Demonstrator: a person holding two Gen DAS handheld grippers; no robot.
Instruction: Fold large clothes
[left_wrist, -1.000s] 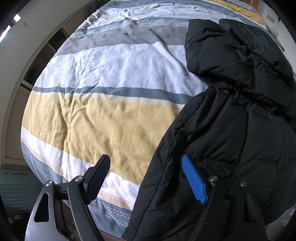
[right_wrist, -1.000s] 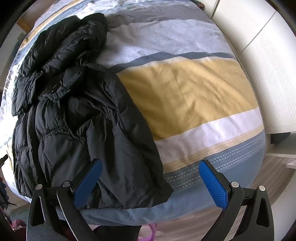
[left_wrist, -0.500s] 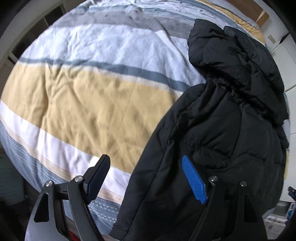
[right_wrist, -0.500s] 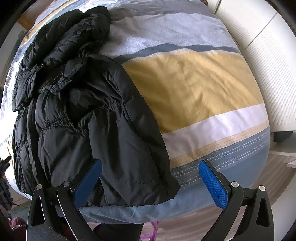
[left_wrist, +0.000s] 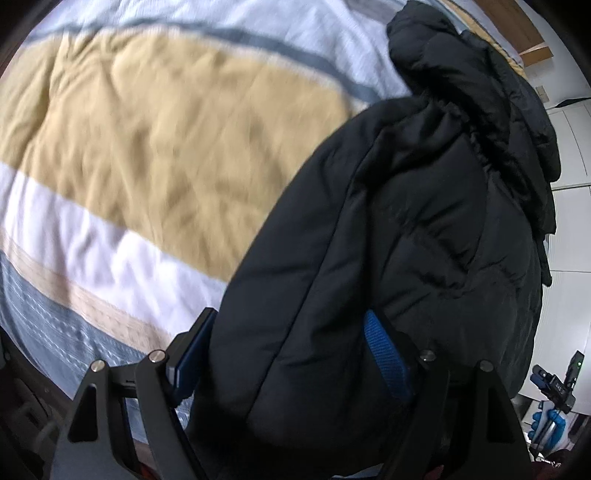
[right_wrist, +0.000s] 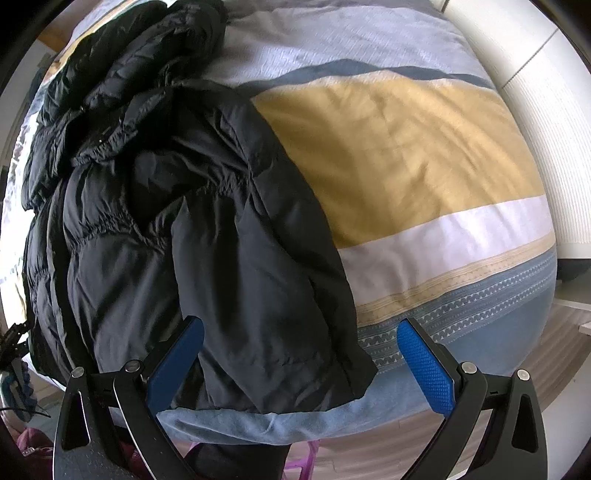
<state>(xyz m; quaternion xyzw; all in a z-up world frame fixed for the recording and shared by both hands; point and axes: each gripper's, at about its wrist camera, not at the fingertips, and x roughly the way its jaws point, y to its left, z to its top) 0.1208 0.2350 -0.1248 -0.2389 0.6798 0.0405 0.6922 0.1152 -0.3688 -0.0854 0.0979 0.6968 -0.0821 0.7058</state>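
— Where was the jacket (right_wrist: 192, 229)?

— It lay on the bed (right_wrist: 406, 155), over the striped cover, with its hood end far from me and its hem at the near edge of the mattress. In my right view it filled the left half of the bed; the yellow stripe lay bare to its right.

— And your tongs?

— My left tongs (left_wrist: 291, 343) were spread wide, with the jacket's near edge bulging up between the two fingers. I could not tell whether the pads touched the cloth; they did not squeeze it. My right tongs (right_wrist: 299, 339) gaped wide too, above the jacket's near right corner, holding nothing.

— Anything blurred?

— The cover in the left view, yes.
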